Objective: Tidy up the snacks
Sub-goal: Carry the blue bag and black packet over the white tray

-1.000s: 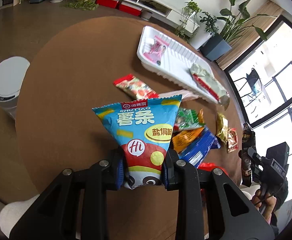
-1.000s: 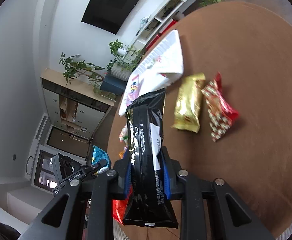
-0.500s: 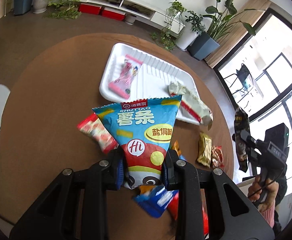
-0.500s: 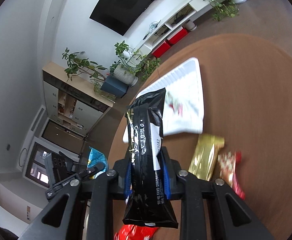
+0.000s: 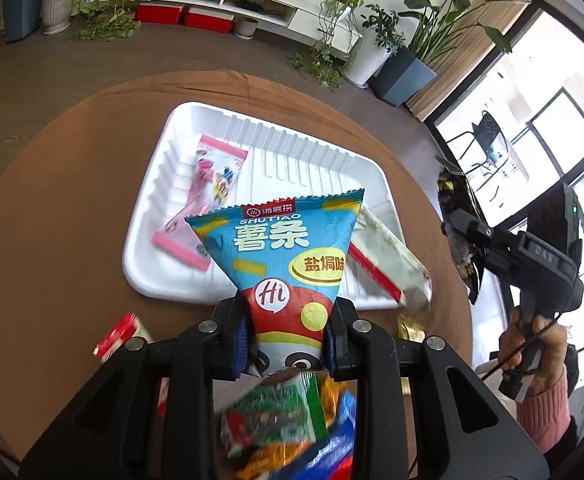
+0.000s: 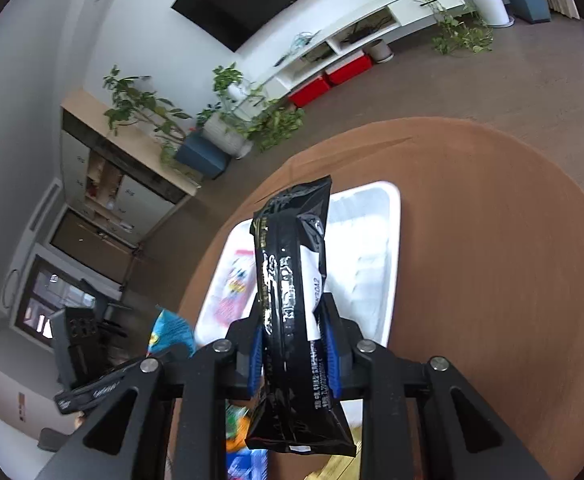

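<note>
Partly, the blue bag (image 5: 287,256) hides the white tray (image 5: 275,140).

Daylight floods in through the big windows (image 5: 548,168), blown out white. Fisheye bending darkens every corner. Loose snacks (image 5: 283,420) at the bottom smear with motion blur; shadows stay soft.

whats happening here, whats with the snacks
A person is sorting snacks with a handheld gripper in each hand. The left gripper is shut on a blue chip bag, the right gripper on a black snack packet, both above the brown round table. The white tray already holds a pink packet; loose snacks remain on the table.
</note>
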`<state>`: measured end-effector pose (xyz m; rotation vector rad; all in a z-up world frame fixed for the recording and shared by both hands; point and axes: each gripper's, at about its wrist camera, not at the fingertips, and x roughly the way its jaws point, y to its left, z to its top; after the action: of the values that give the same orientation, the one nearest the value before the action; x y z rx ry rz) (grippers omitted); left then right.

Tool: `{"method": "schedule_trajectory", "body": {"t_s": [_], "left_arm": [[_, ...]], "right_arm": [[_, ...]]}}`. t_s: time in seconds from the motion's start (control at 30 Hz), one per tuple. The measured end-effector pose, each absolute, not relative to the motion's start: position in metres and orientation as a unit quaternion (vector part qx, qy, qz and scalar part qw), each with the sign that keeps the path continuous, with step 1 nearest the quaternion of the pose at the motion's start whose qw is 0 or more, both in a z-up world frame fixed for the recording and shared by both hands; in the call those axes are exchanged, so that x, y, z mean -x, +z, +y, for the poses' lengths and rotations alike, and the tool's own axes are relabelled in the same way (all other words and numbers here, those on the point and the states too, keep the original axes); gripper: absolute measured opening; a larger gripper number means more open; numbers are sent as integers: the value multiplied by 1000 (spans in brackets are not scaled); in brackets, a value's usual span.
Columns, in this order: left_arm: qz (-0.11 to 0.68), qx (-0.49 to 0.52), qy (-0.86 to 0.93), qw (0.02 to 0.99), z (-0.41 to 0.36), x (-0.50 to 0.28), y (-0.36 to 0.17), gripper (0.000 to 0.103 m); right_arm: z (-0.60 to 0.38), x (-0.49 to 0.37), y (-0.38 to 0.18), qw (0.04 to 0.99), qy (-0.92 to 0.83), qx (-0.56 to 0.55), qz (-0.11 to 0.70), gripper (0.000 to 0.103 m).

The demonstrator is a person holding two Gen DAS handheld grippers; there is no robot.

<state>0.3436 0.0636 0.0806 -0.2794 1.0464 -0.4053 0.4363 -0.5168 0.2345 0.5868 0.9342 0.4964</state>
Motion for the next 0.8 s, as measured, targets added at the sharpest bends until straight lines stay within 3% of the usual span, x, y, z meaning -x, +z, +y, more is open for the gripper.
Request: {"method": "schedule_trajectory", "body": {"t_s": [0.53,0.8], "left_arm": [[514,65,-172,838,13,-403,44,26],[522,32,-144,840,0,-418,22,27]], "right_arm": [[-499,-500,199,831,207,-185,482,27],[-498,-498,197,837,200,-176,478,33]]}}
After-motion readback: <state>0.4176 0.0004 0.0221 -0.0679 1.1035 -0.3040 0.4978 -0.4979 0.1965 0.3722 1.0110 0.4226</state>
